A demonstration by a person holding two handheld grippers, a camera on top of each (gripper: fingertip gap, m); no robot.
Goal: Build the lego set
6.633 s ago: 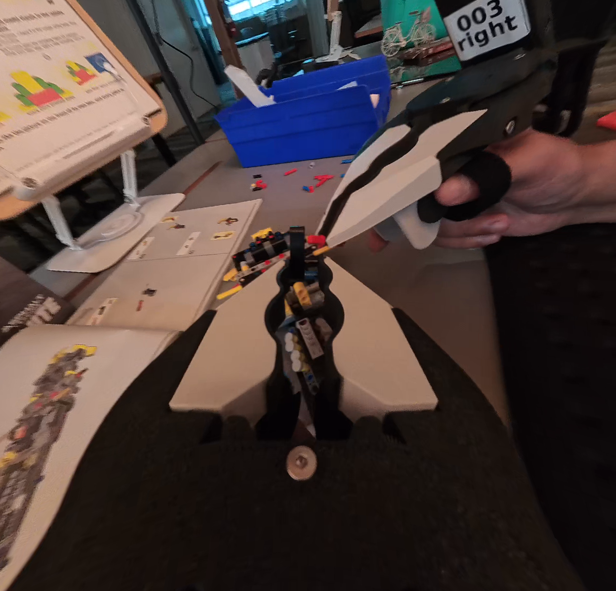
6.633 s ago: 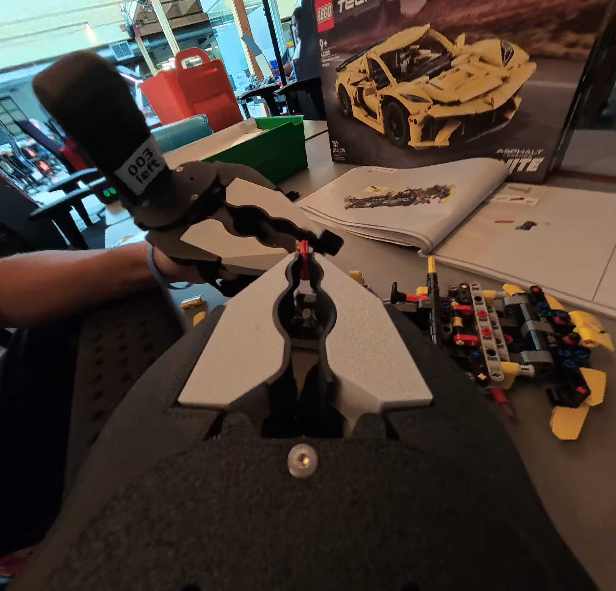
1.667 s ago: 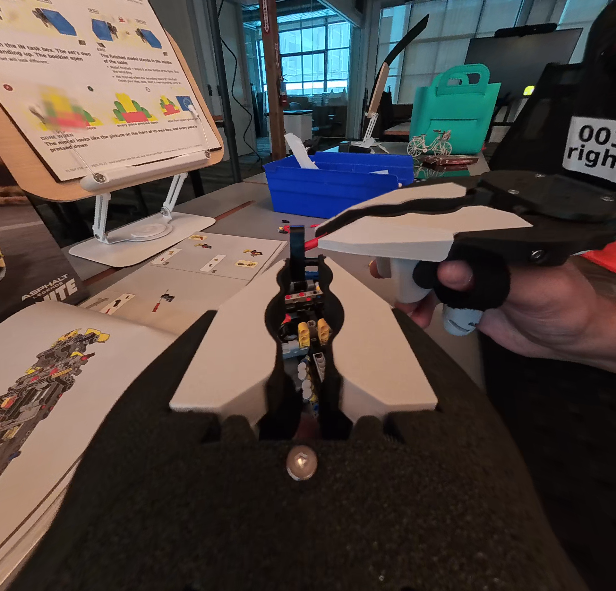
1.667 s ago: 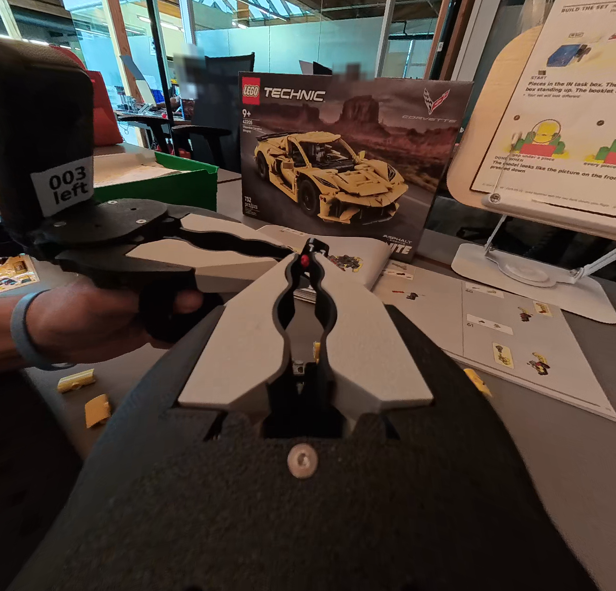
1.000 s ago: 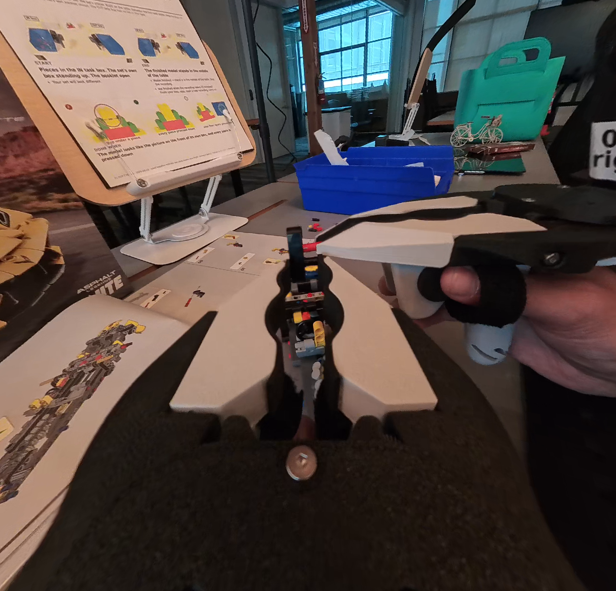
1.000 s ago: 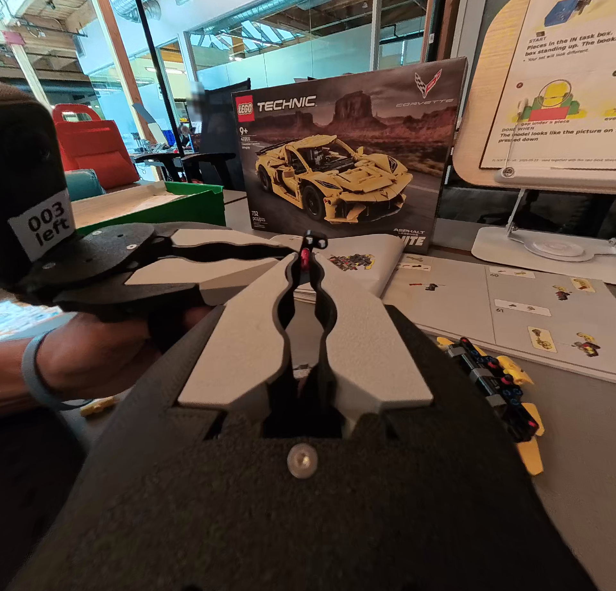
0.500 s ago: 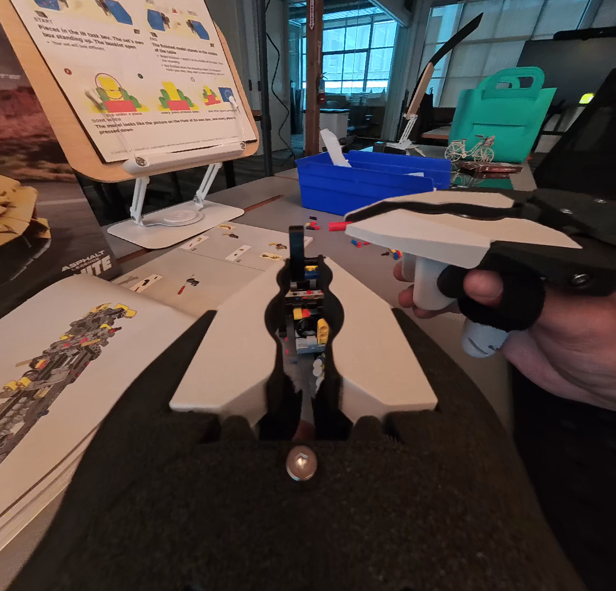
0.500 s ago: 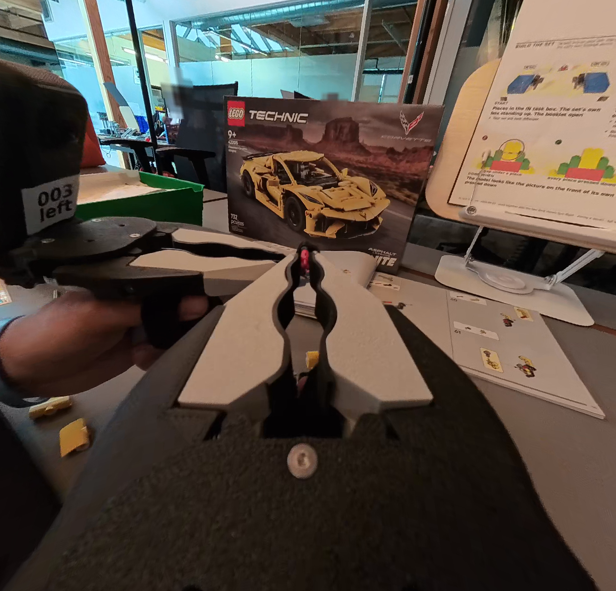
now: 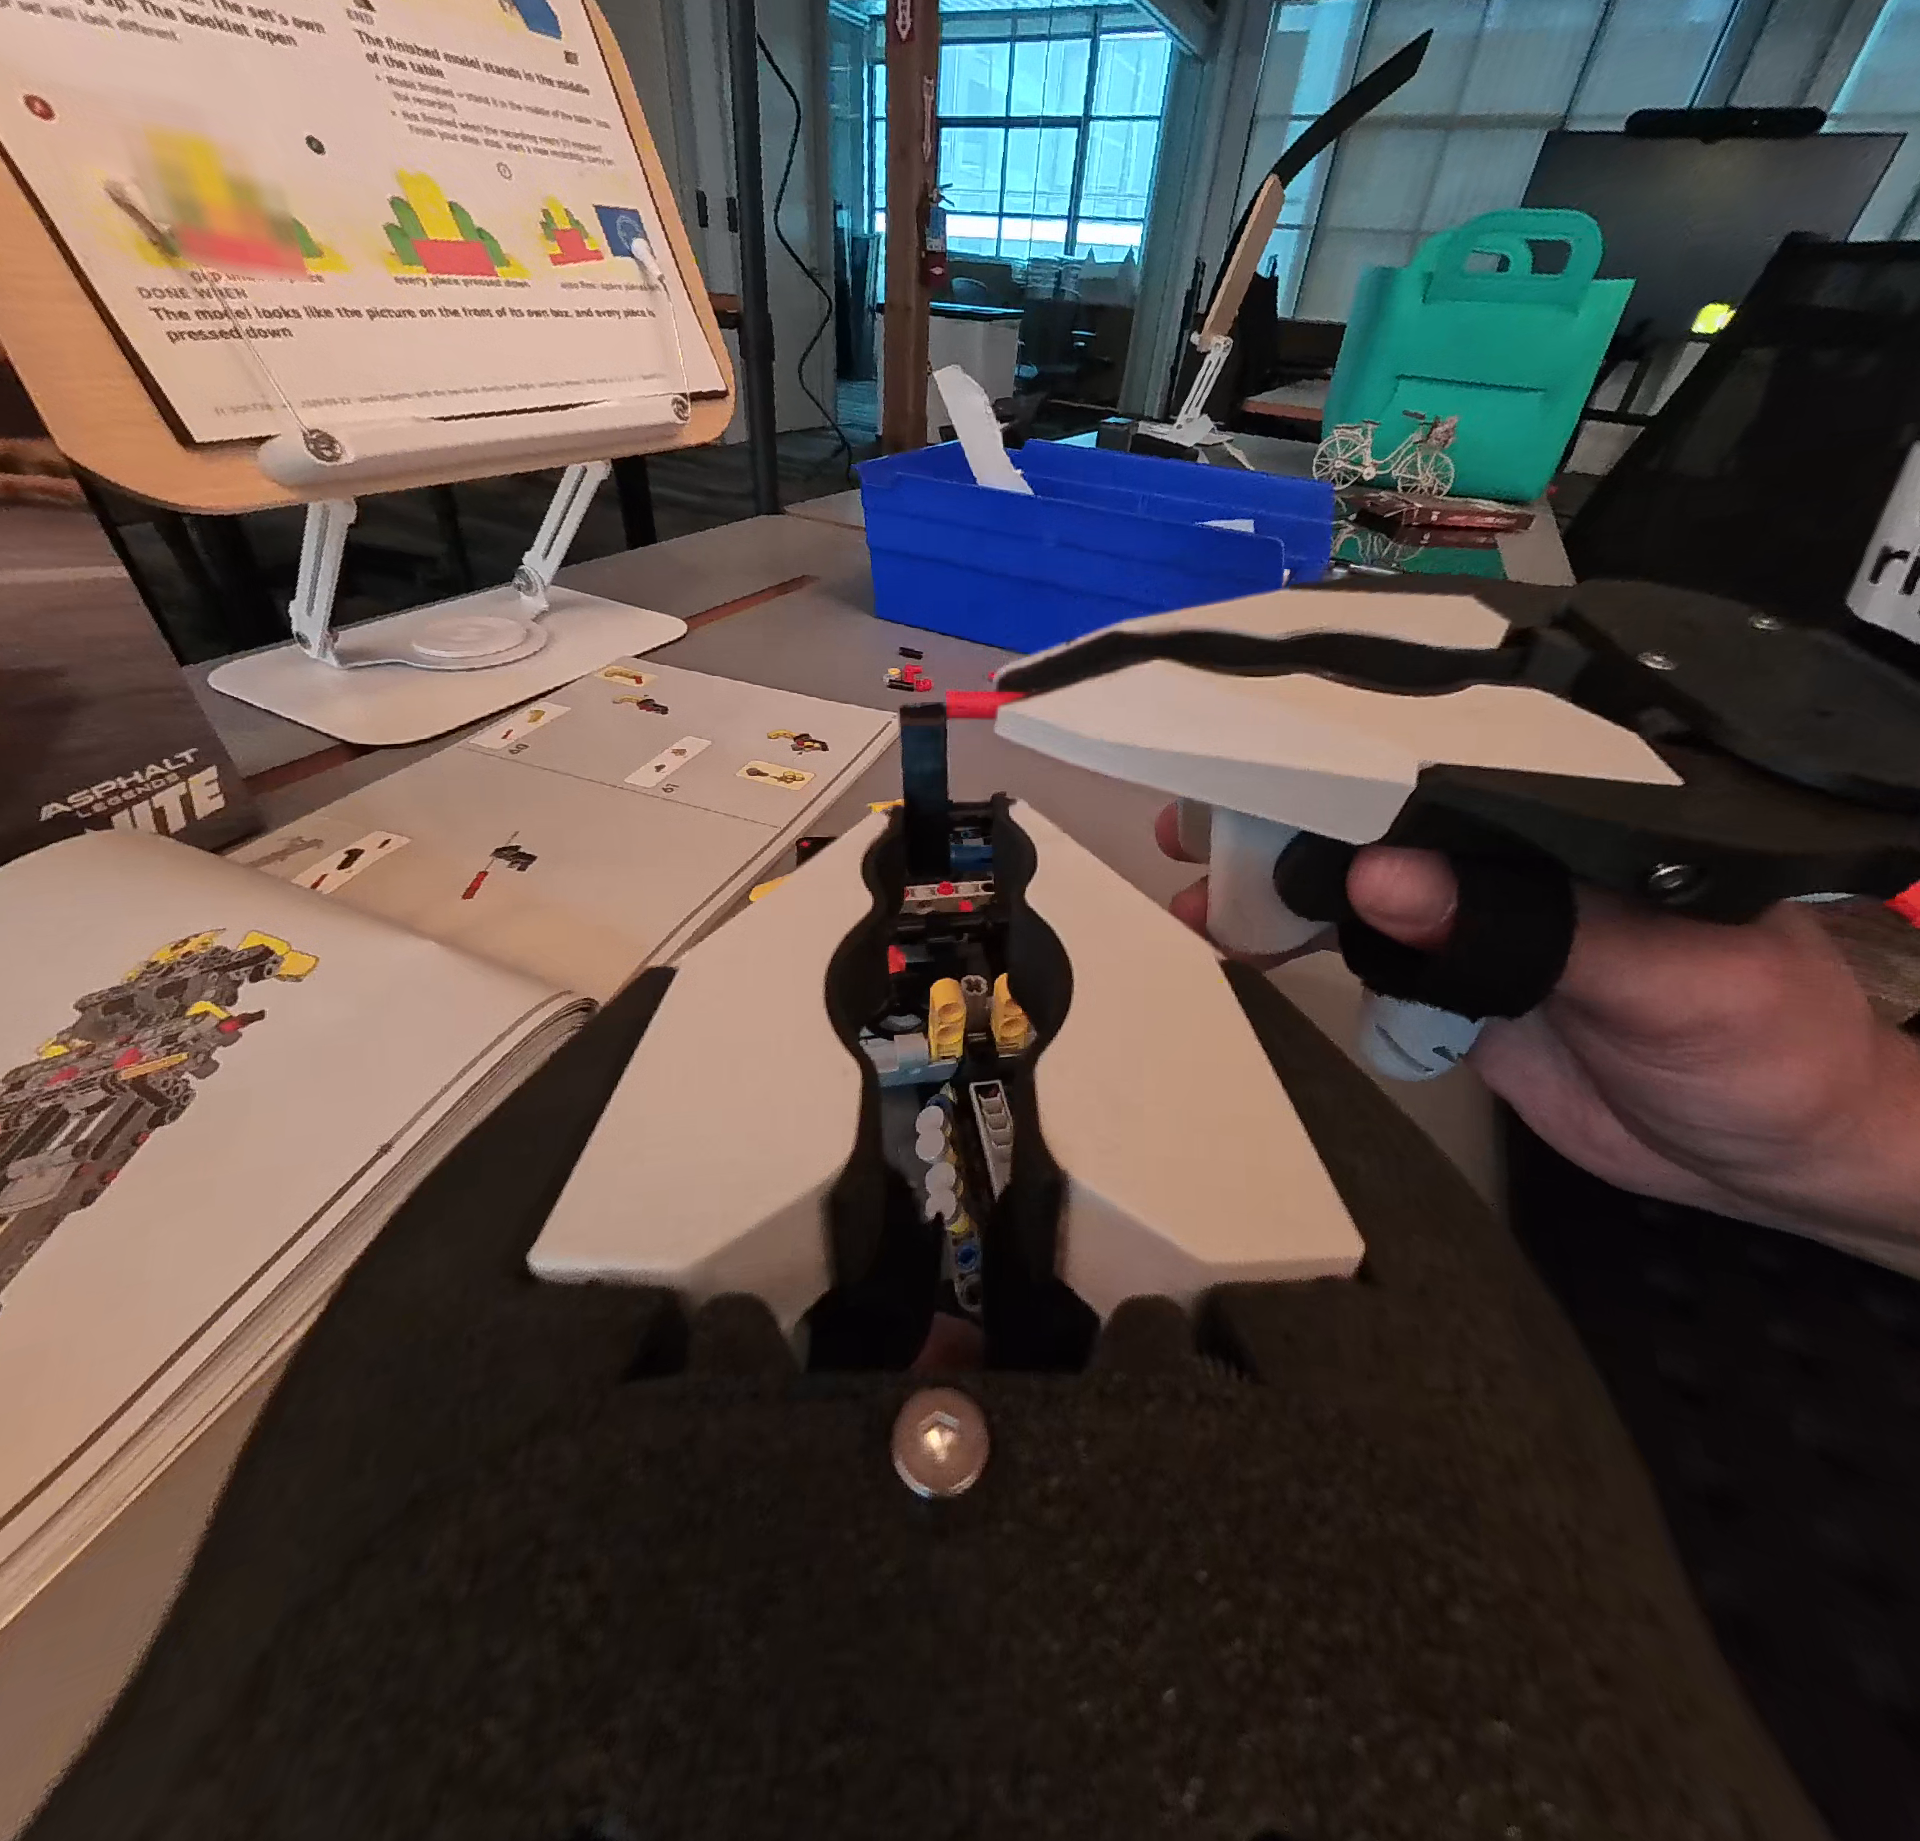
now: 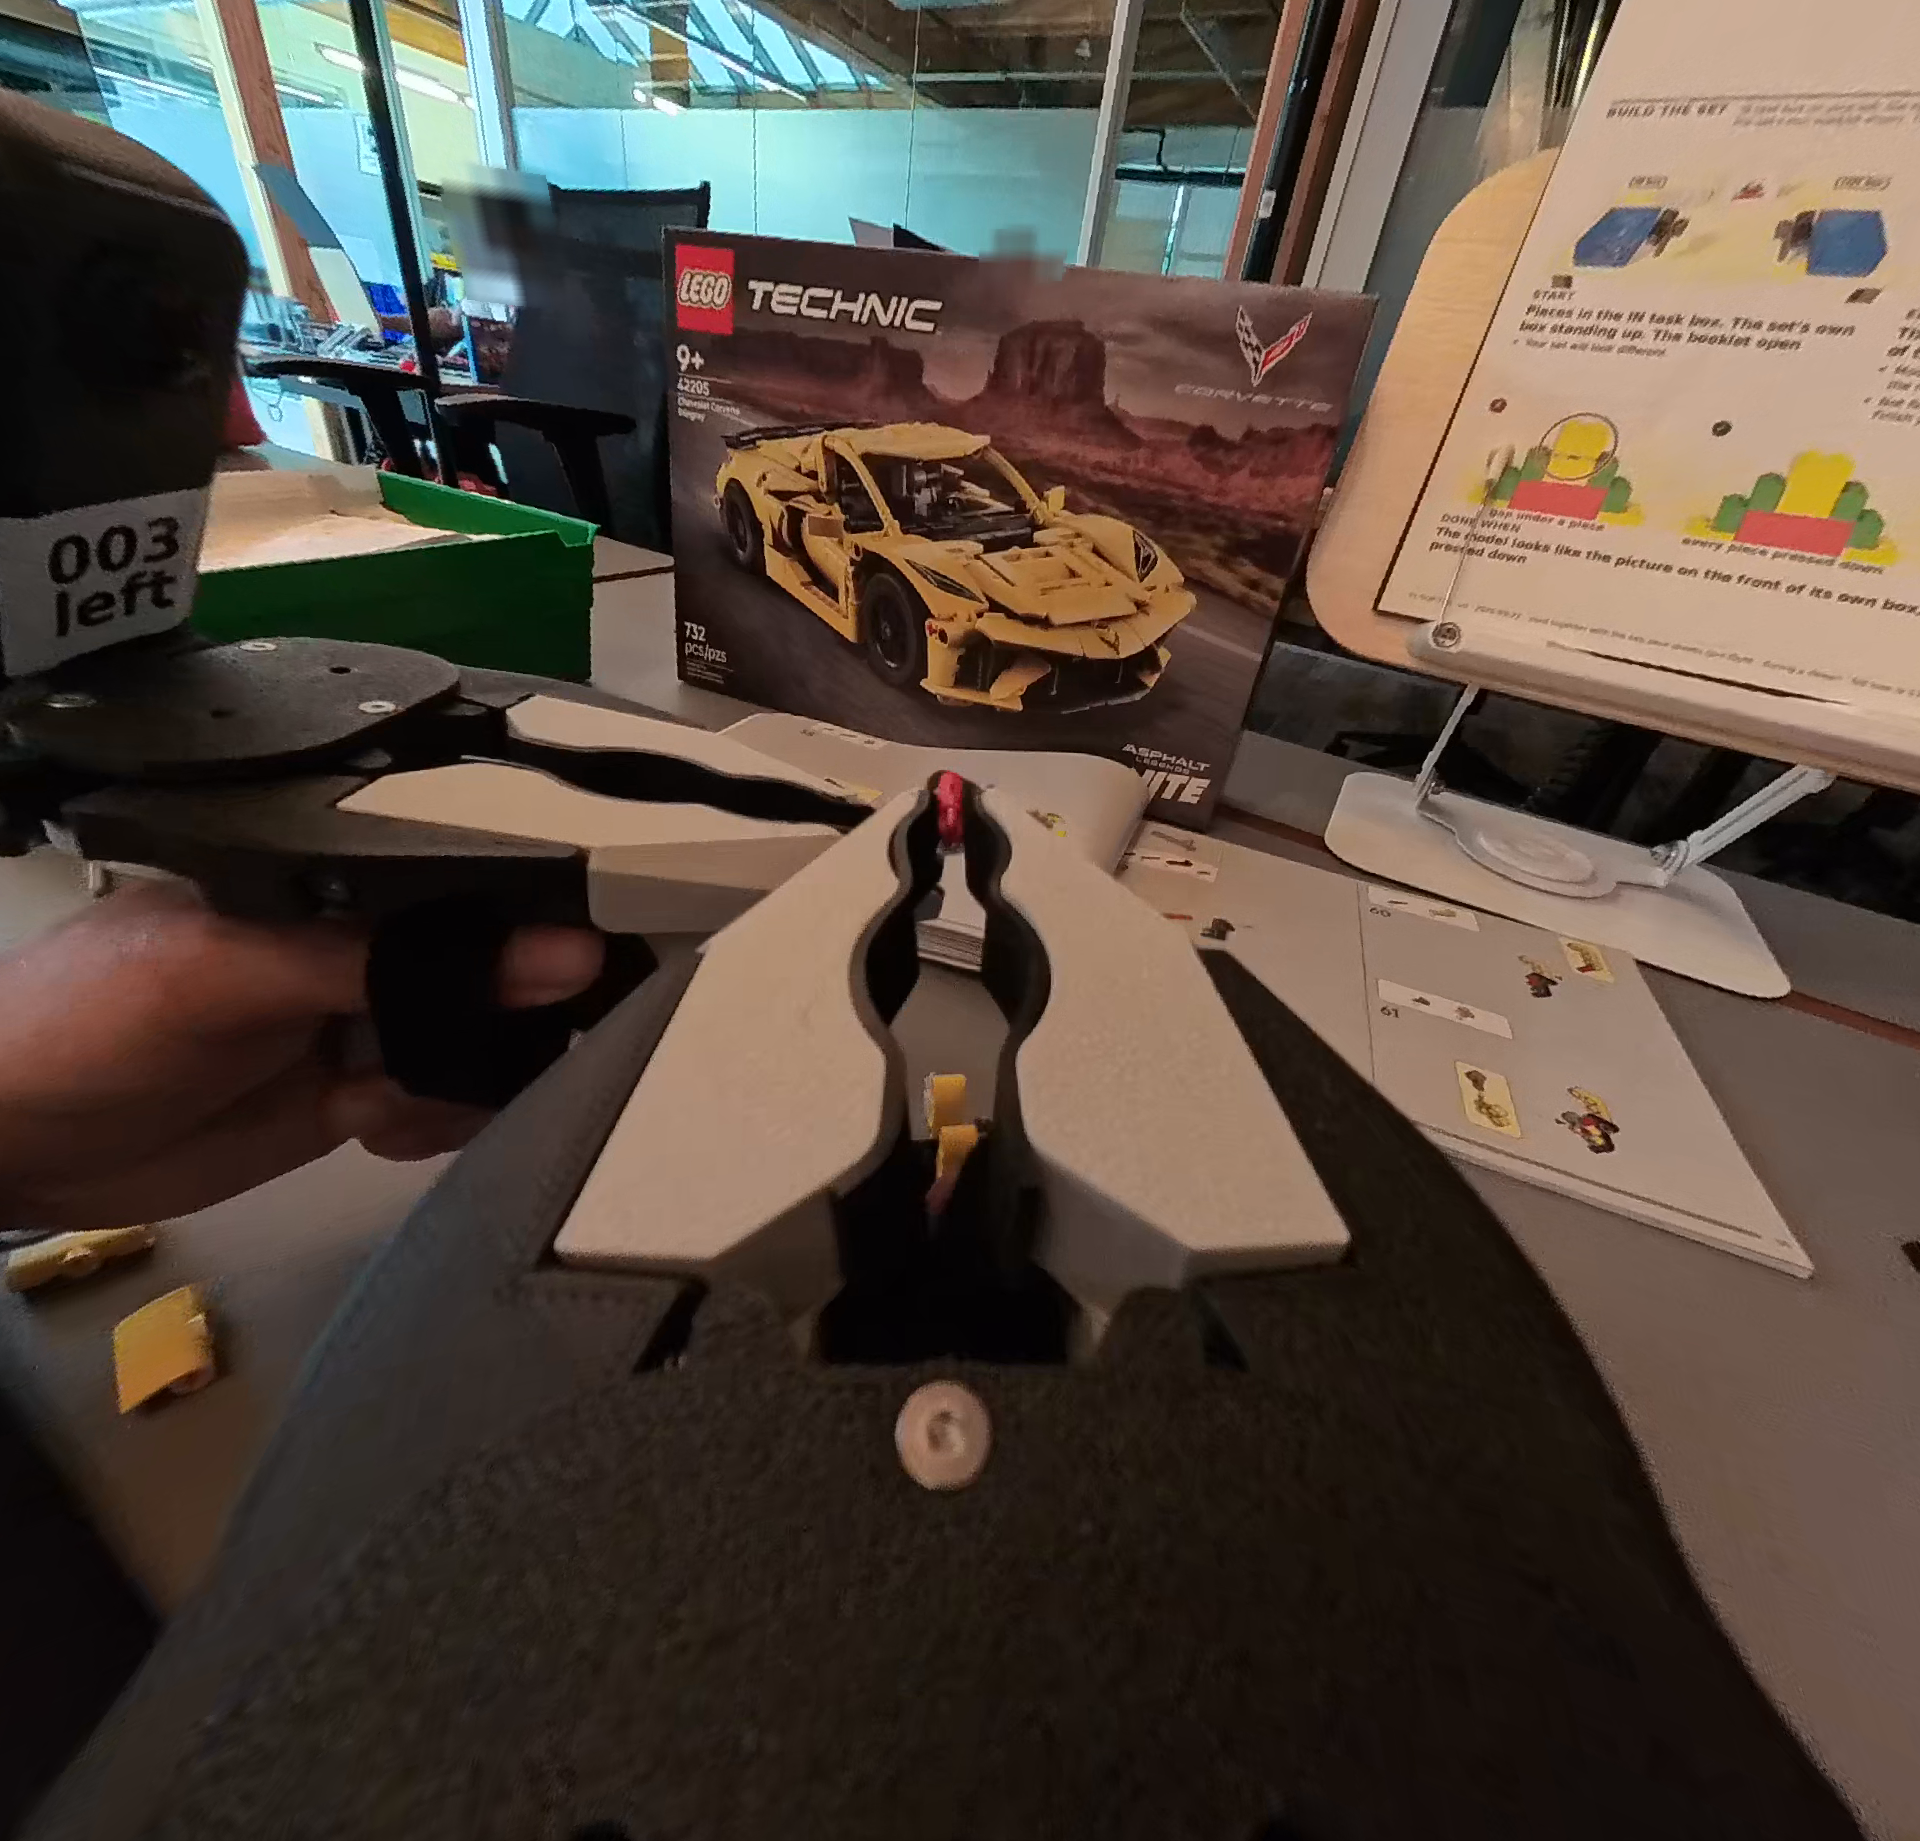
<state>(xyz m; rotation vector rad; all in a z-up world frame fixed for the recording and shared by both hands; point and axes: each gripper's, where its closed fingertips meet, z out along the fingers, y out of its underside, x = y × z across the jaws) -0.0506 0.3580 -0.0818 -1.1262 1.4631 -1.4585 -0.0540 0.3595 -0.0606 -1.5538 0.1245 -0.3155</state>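
A partly built black, grey and yellow lego chassis is held clenched in the left gripper above the grey tabletop. A short red lego pin is pinched in the right gripper's jaws, just beside the chassis's upright black beam.
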